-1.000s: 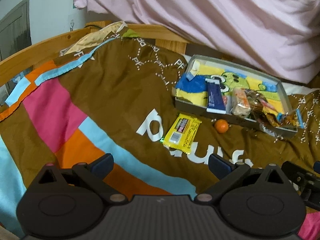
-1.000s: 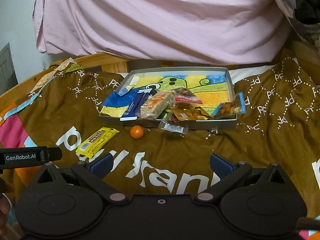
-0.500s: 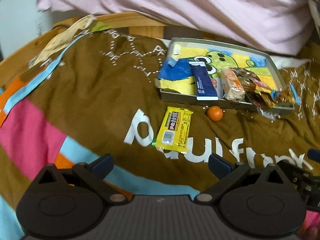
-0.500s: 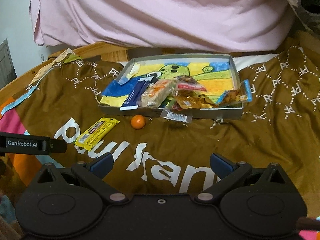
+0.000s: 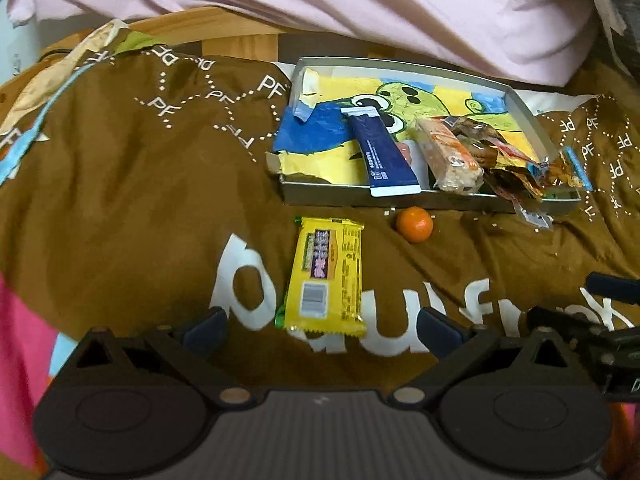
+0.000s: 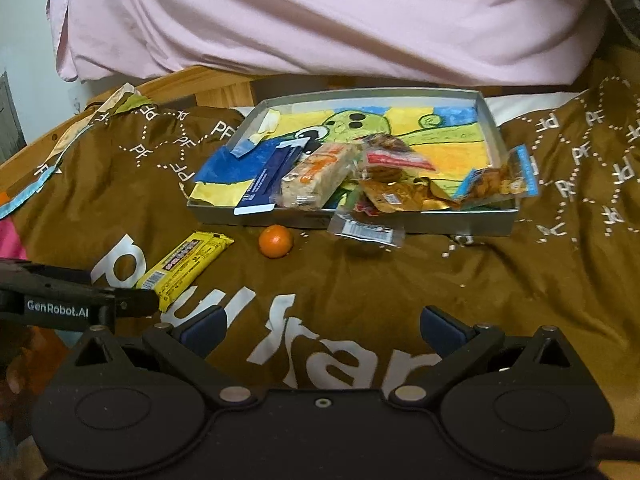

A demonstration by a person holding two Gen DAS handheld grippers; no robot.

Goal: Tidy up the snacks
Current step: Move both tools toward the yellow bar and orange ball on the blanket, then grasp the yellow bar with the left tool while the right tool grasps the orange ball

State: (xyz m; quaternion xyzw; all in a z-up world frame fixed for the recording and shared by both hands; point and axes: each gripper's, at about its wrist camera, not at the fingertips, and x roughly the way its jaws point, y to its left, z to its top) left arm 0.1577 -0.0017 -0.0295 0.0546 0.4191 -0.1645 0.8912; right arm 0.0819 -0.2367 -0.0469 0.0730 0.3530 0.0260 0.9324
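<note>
While its blue-padded fingers [image 5: 206,330] stood spread wide with nothing between them, the left gripper [image 5: 320,330] hung just short of the yellow snack bar [image 5: 326,276] in the lower middle of its frame, so the step in hand looked like the approach for a pickup; next it would need to straddle the flat, crinkly wrapper and pinch it. The right gripper [image 6: 322,330] was likewise splayed and empty, low in its frame. Beyond lay a small orange [image 6: 275,241] and, in the upper middle, the grey tray [image 6: 496,136] with heaped packets.

Cloth, metal and glossy wrappers

Matt brown quilt [image 5: 120,184]; dull metal tray [image 6: 490,128] at 12 o'clock; shiny yellow plastic wrapper [image 5: 326,276]; smooth-skinned orange [image 6: 275,241]; wooden frame [image 5: 236,40].
</note>
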